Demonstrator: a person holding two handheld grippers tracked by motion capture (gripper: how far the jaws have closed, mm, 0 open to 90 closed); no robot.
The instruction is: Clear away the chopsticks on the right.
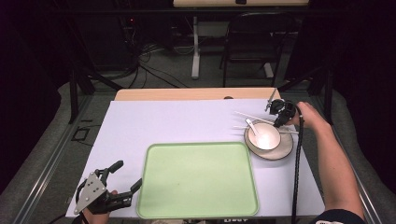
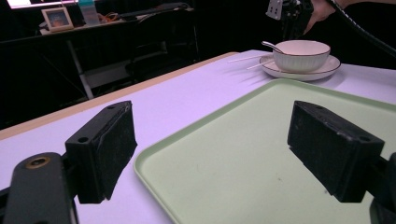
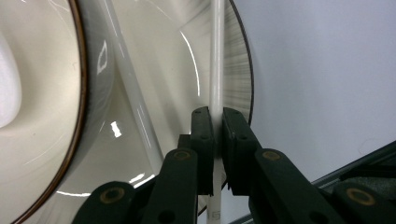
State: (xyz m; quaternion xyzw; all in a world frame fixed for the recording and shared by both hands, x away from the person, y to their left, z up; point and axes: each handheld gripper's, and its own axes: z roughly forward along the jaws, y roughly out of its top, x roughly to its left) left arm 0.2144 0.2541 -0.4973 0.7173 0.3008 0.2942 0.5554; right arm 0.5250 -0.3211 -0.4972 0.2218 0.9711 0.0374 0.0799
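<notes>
Pinching a white chopstick (image 3: 216,70), the right claw (image 3: 215,140) sits over the plate's (image 1: 285,151) far rim, beside the bowl (image 1: 264,135) that stands on it. The chopstick lies across the plate's edge, a second one (image 3: 128,88) close alongside. The left claw (image 1: 125,175) hangs spread at the green tray's (image 1: 197,182) near-left corner, above the bench (image 1: 177,121), gripping nothing.
</notes>
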